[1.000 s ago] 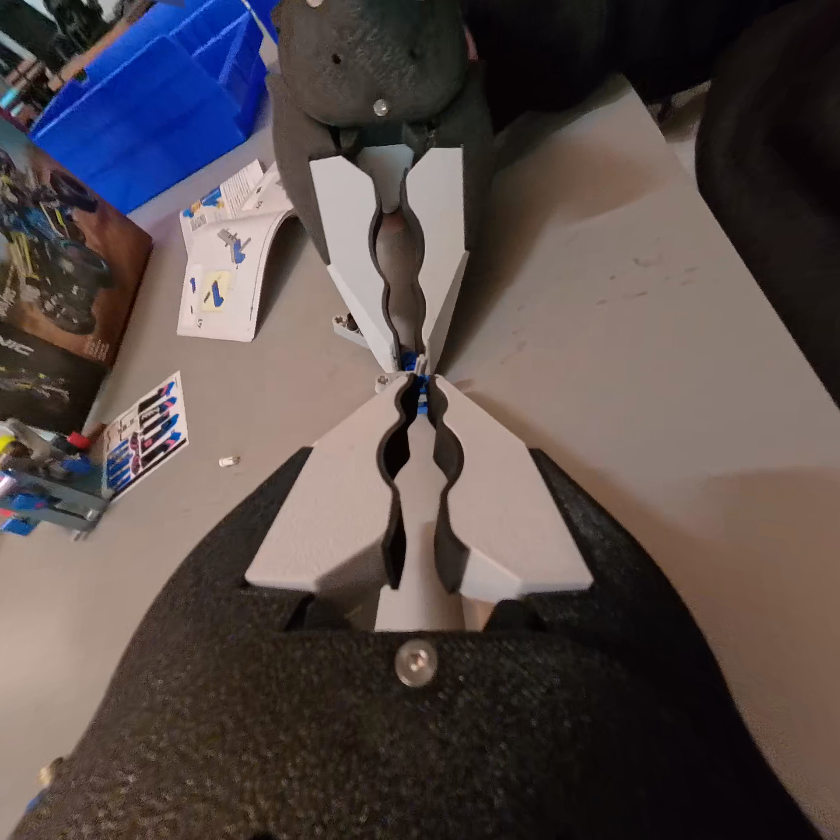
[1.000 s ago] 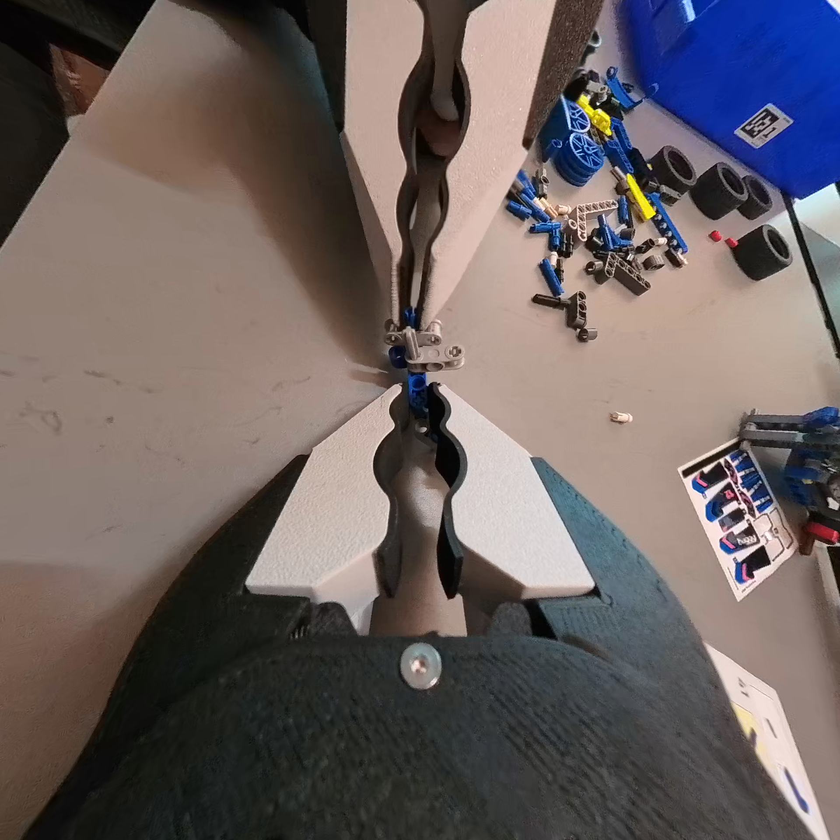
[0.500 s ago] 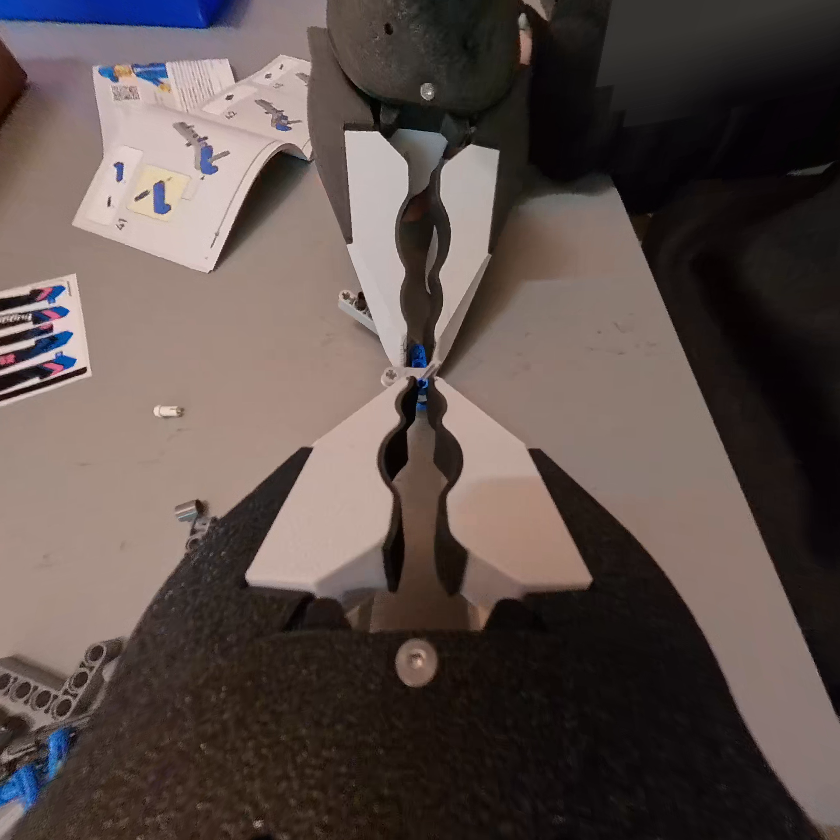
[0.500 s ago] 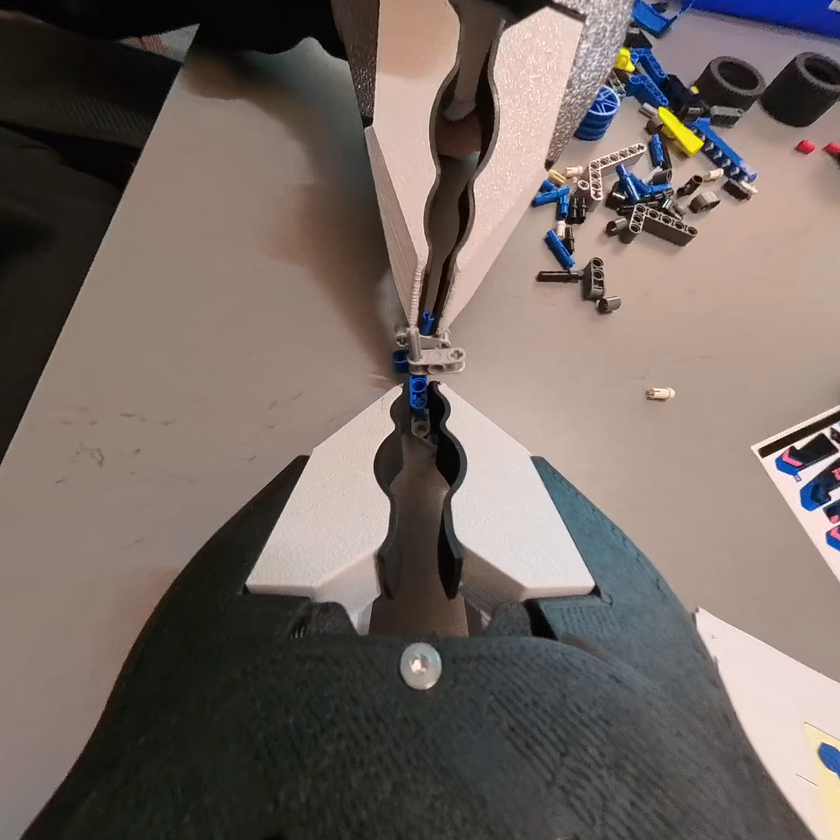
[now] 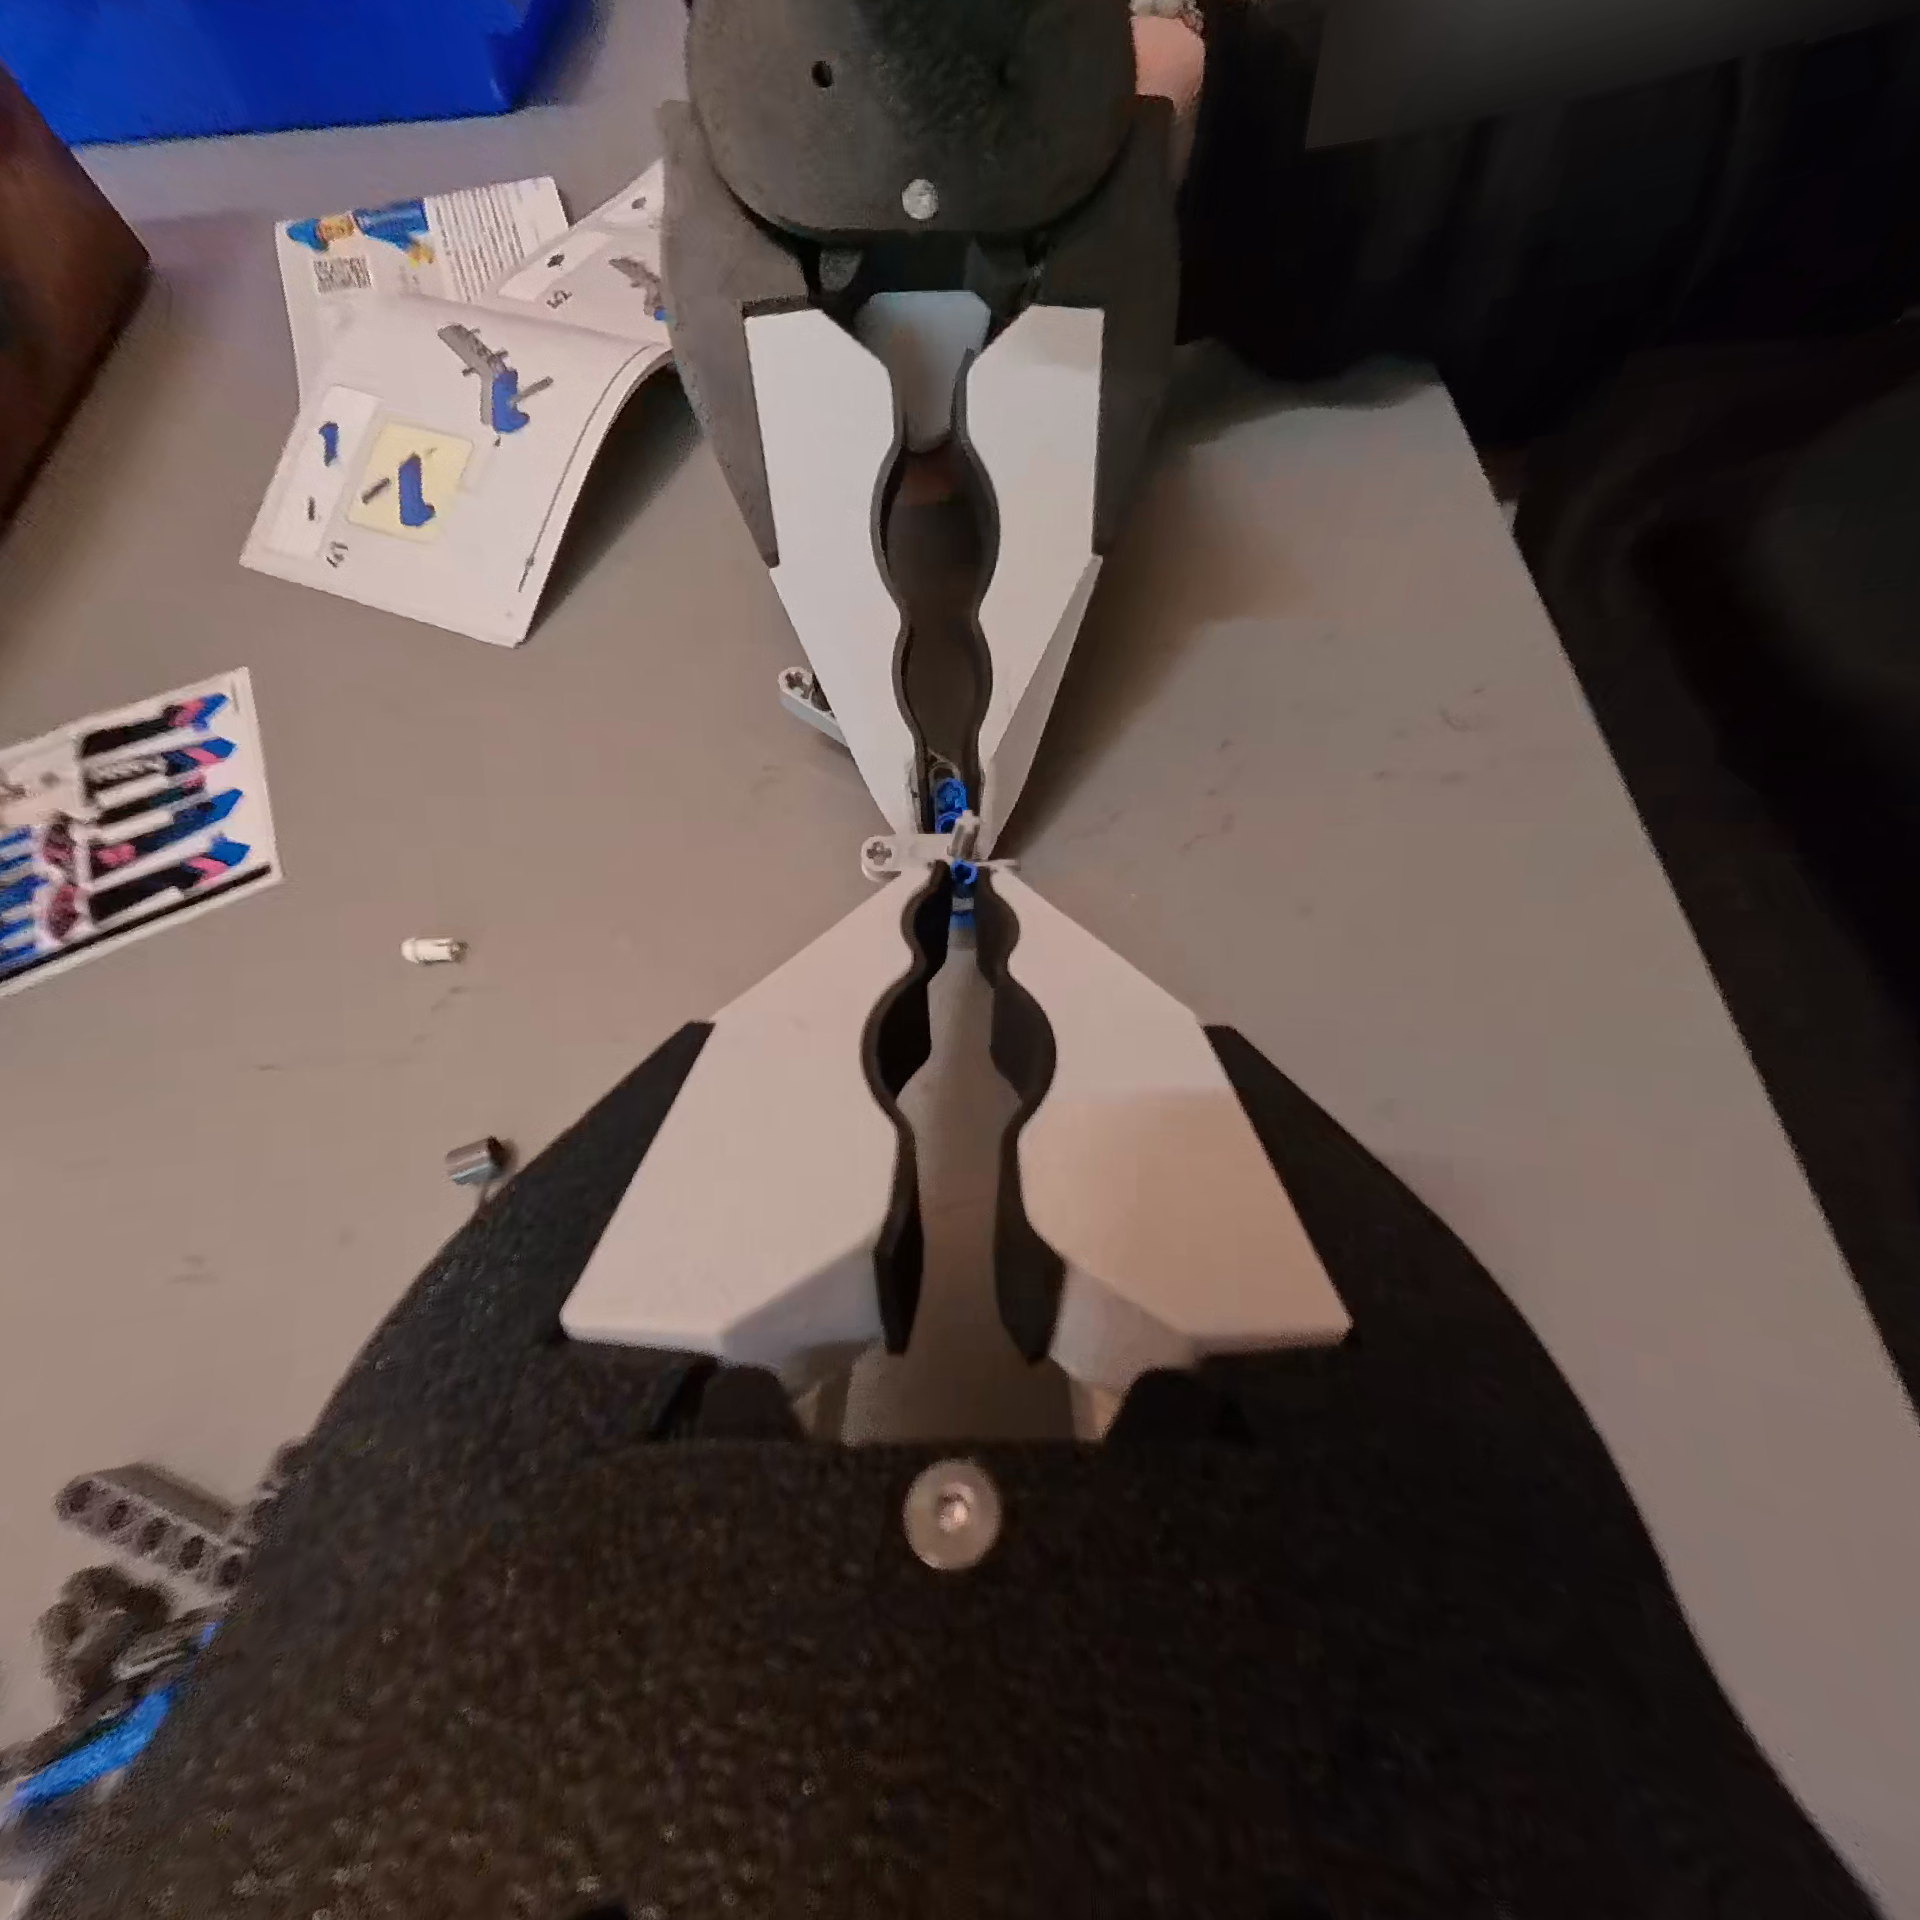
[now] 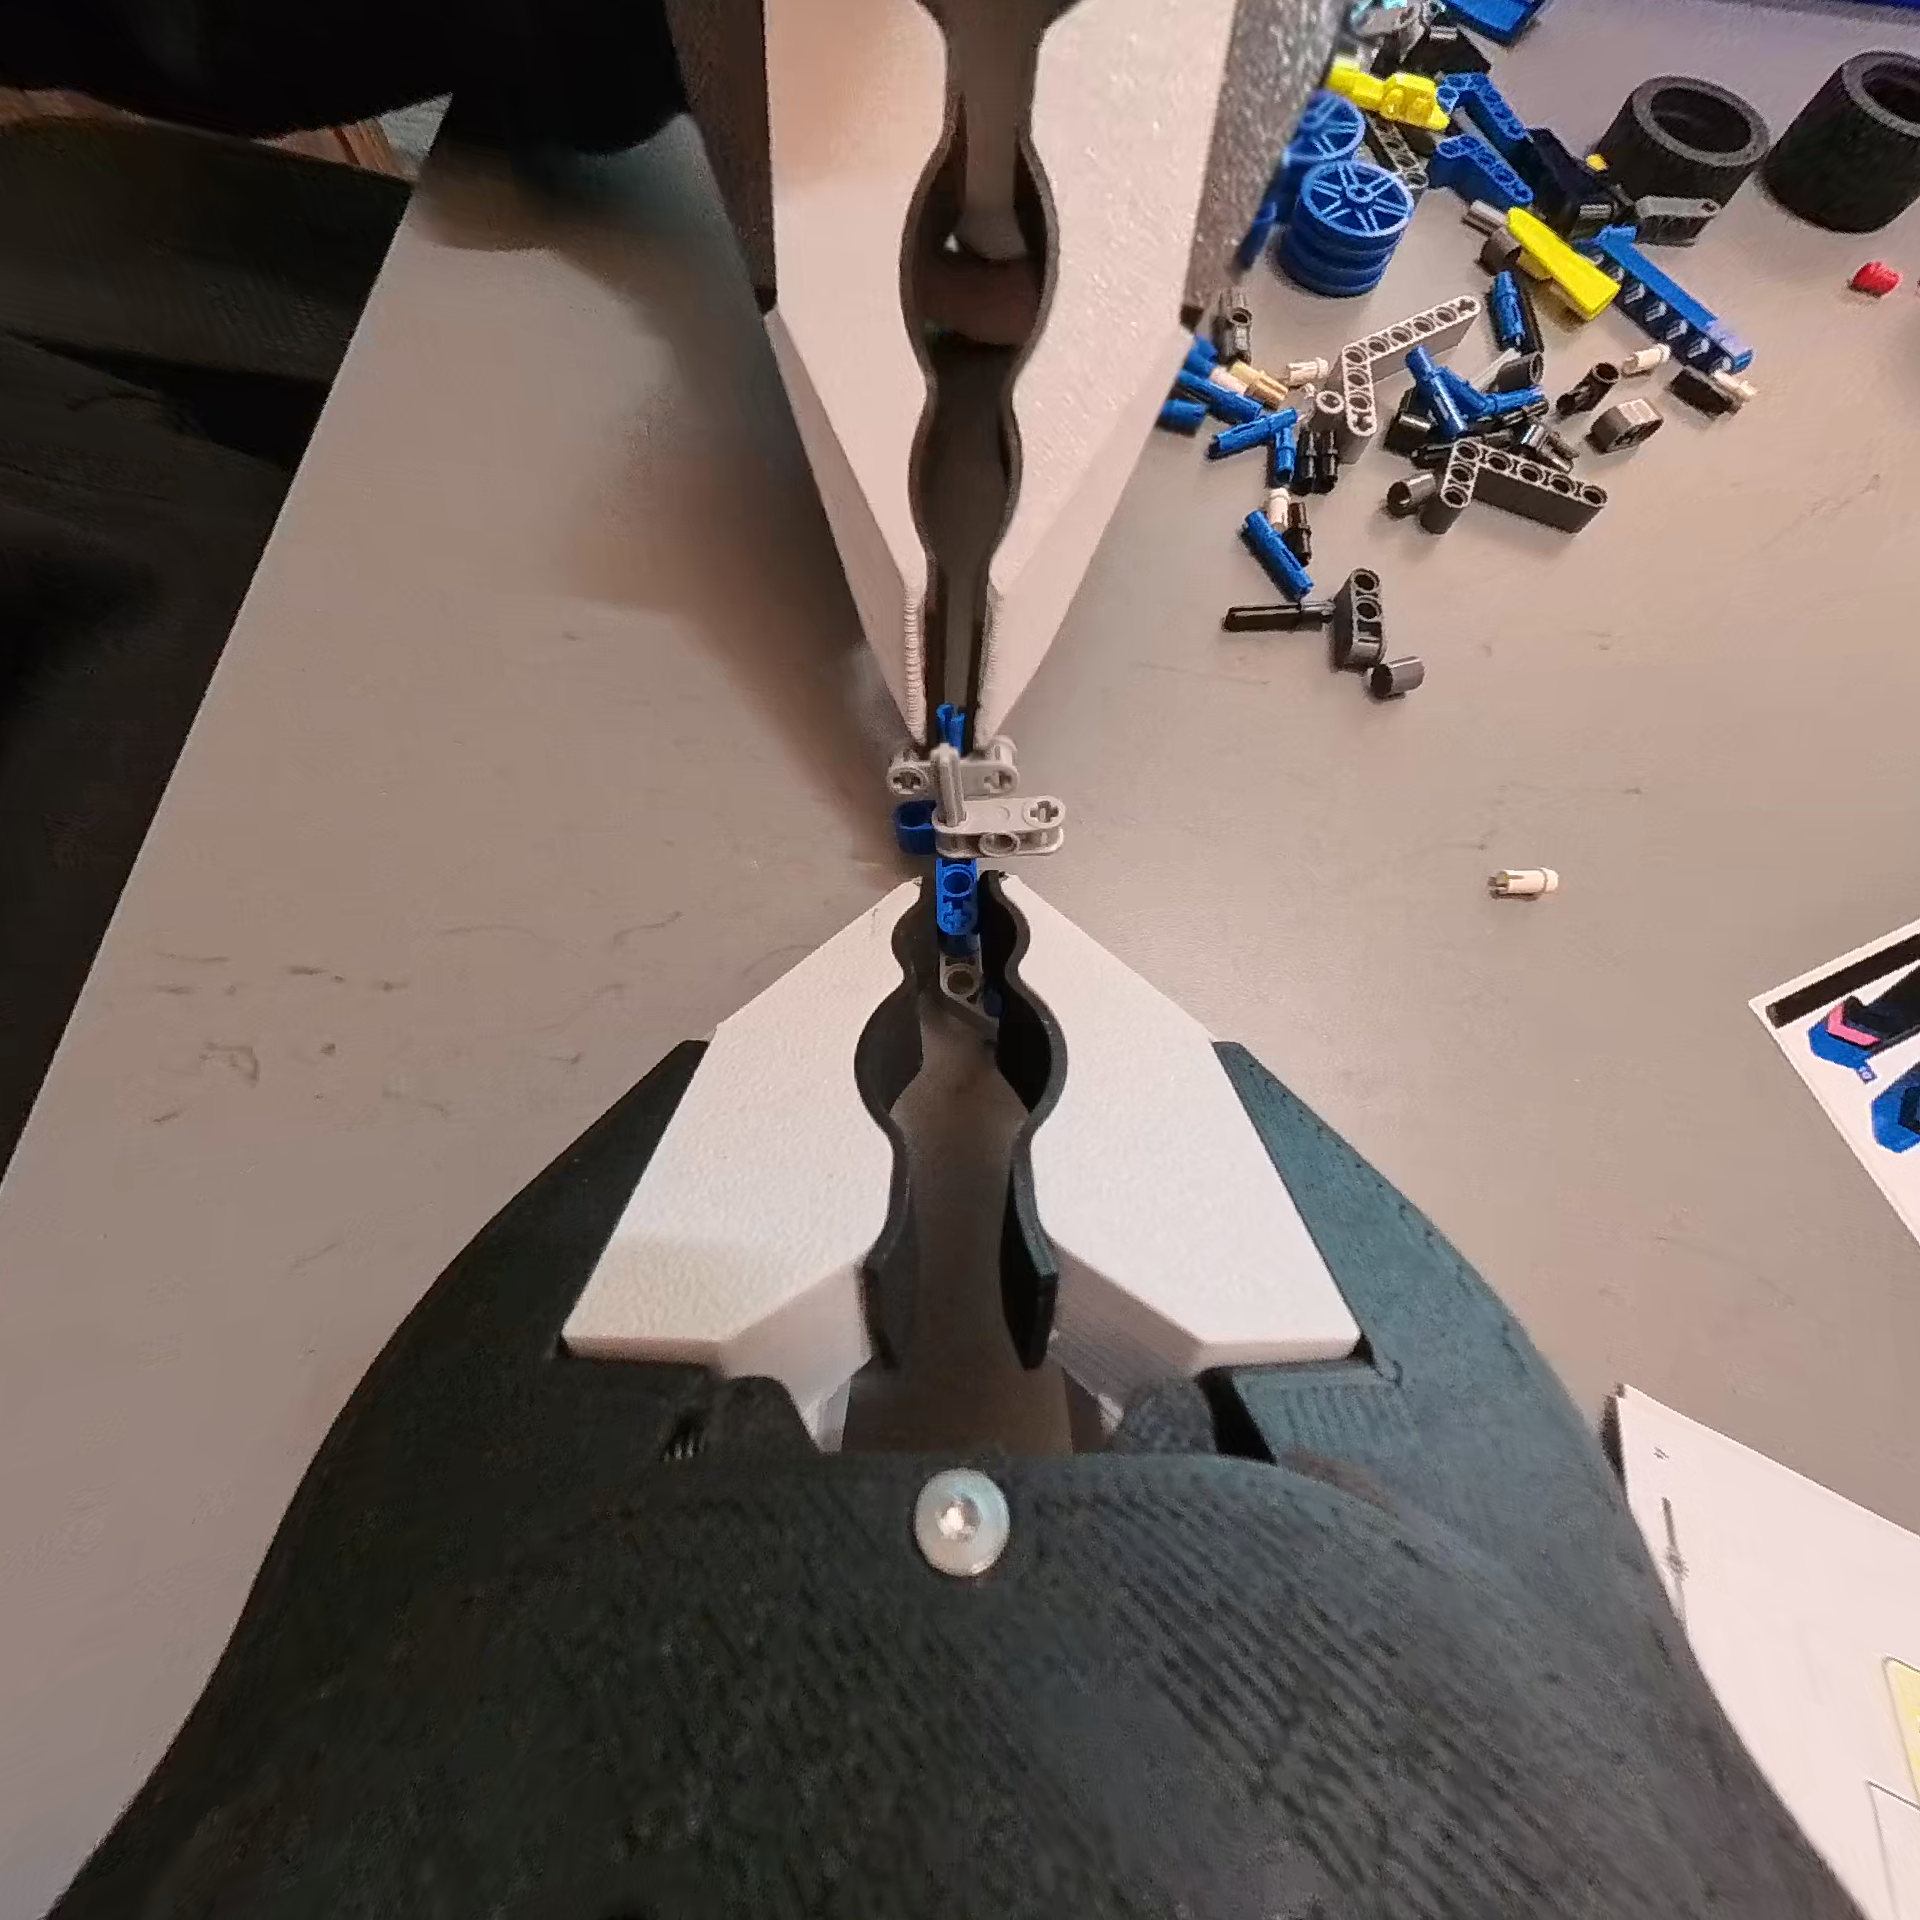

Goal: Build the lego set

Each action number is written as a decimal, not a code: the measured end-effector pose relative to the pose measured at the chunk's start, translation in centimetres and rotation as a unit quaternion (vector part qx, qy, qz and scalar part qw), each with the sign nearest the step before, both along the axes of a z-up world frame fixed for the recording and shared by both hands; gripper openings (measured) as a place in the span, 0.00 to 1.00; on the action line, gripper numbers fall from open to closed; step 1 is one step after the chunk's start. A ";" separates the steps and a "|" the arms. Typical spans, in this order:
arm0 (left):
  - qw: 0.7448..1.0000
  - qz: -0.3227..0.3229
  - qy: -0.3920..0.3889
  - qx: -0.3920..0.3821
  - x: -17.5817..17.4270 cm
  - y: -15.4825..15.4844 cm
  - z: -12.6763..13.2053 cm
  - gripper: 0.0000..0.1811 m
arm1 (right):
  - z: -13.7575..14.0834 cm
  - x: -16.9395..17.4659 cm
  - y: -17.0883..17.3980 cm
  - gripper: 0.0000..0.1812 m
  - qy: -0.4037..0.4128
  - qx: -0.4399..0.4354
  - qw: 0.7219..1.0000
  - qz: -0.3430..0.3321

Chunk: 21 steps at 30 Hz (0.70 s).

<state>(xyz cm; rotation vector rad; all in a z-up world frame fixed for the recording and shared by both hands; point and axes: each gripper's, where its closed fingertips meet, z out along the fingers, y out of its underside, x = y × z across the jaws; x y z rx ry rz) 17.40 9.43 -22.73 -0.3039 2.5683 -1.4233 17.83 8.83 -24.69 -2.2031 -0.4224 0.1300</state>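
Meeting tip to tip above the grey counter (image 6: 520, 727), both pinching one small grey-and-blue lego assembly (image 6: 971, 821). Left claw (image 5: 961, 894) pressing together on its blue pin end; right claw (image 6: 961, 904) clamping the blue beam end. Lying beside: loose pile of blue, grey, black lego pieces (image 6: 1455, 395), open instruction booklet (image 5: 436, 436), sticker sheet (image 5: 125, 821).

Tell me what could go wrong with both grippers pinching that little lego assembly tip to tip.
The right gripper and left gripper grip only the ends of the small assembly, so uneven push could pop it apart. It is near the table edge; dropped pieces might roll off.
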 end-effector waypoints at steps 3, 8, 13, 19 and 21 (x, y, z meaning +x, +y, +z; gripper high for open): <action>0.998 -0.014 -0.054 0.015 0.0 0.0 0.0 0.01 | 0.0 0.0 0.0 0.04 0.001 0.000 1.000 -0.001; 0.992 -0.033 -0.119 0.031 0.0 0.0 -0.1 0.01 | 0.0 0.1 0.0 0.04 0.000 0.000 1.000 -0.004; 0.994 -0.031 -0.099 0.028 0.1 0.1 -0.1 0.01 | 0.0 0.1 0.0 0.04 -0.001 0.001 1.000 -0.005; 0.999 -0.013 -0.048 0.015 0.2 0.0 -0.1 0.01 | 0.0 0.1 0.0 0.04 -0.002 0.001 1.000 -0.004; 0.999 -0.011 -0.041 0.014 0.2 0.0 -0.1 0.01 | 0.0 0.1 0.0 0.04 -0.002 0.001 1.000 -0.005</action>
